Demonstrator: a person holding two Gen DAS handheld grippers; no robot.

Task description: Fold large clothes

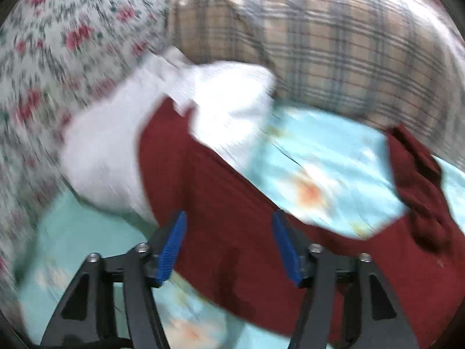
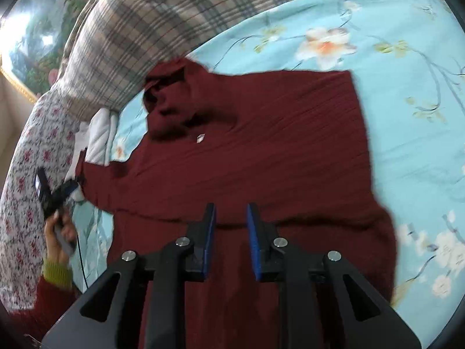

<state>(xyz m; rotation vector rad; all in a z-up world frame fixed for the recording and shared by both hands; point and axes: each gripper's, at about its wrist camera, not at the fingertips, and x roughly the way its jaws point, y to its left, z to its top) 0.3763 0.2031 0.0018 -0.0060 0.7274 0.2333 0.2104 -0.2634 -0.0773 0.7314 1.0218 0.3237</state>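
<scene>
Right wrist view: maroon sweater [image 2: 261, 151] spread flat on bed [image 2: 407, 116], ready for folding. Right gripper [image 2: 231, 212] narrowly parted, empty. Left gripper [image 1: 229, 218] wide over sleeve, probably for grabbing.

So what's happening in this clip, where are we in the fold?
A person with a handheld gripper in each hand is working on a dark red sweater spread on a light blue floral bedsheet. The left gripper is open over the sleeve end, next to a white garment. The right gripper hangs open above the sweater's body, gripping nothing. The collar points toward a plaid quilt. No fold looks made yet; the left view is motion-blurred.
</scene>
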